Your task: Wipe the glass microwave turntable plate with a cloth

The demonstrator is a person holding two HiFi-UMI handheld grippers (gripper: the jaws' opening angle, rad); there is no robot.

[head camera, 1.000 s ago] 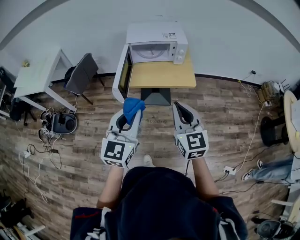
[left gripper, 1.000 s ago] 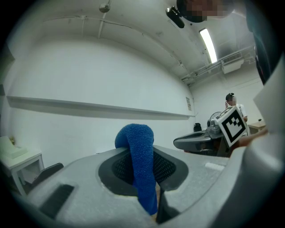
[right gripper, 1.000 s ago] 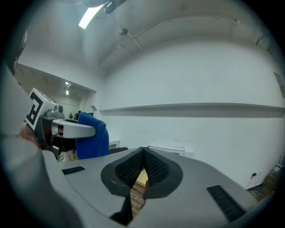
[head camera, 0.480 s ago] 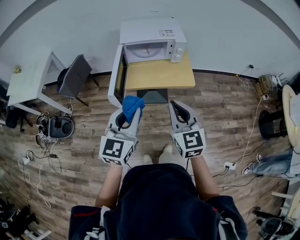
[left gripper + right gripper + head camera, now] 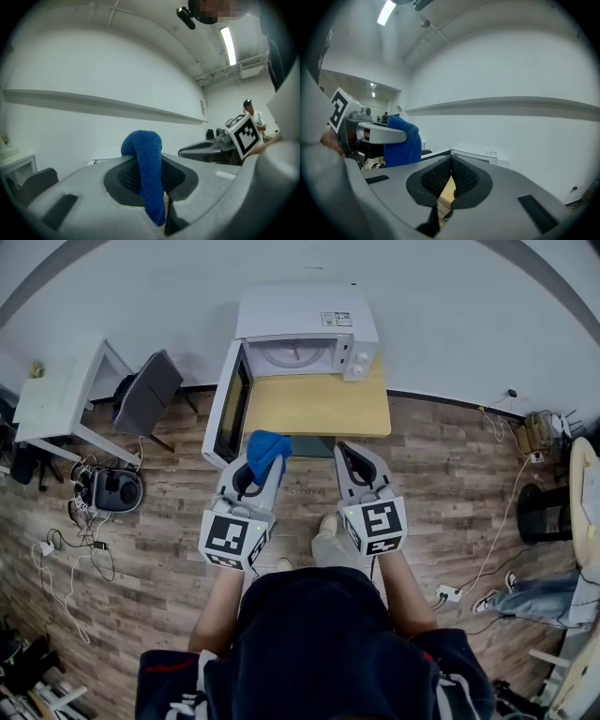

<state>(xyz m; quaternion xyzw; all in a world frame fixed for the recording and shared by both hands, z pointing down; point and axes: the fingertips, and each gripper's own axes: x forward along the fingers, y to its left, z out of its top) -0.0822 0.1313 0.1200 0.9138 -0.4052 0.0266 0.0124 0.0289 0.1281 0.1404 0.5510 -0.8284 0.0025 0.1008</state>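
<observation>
A white microwave (image 5: 305,332) stands at the back of a small wooden table (image 5: 319,407), its door (image 5: 228,409) swung open to the left. The glass turntable plate (image 5: 294,353) lies inside the cavity. My left gripper (image 5: 261,457) is shut on a blue cloth (image 5: 265,451), which bulges out between the jaws (image 5: 143,161). My right gripper (image 5: 345,452) is shut with nothing in it; its pads (image 5: 451,174) meet. Both grippers hover side by side over the floor, just short of the table's front edge.
A white desk (image 5: 56,399) and a dark chair (image 5: 142,395) stand to the left. A round grey device (image 5: 115,491) and cables (image 5: 80,545) lie on the wooden floor at left. More cables and a power strip (image 5: 448,594) lie at right. A person stands far off (image 5: 253,115).
Both grippers and I have come closer to the table and microwave; the microwave looks larger and the gripper tips now reach the table's front edge. The cloth stays held.
</observation>
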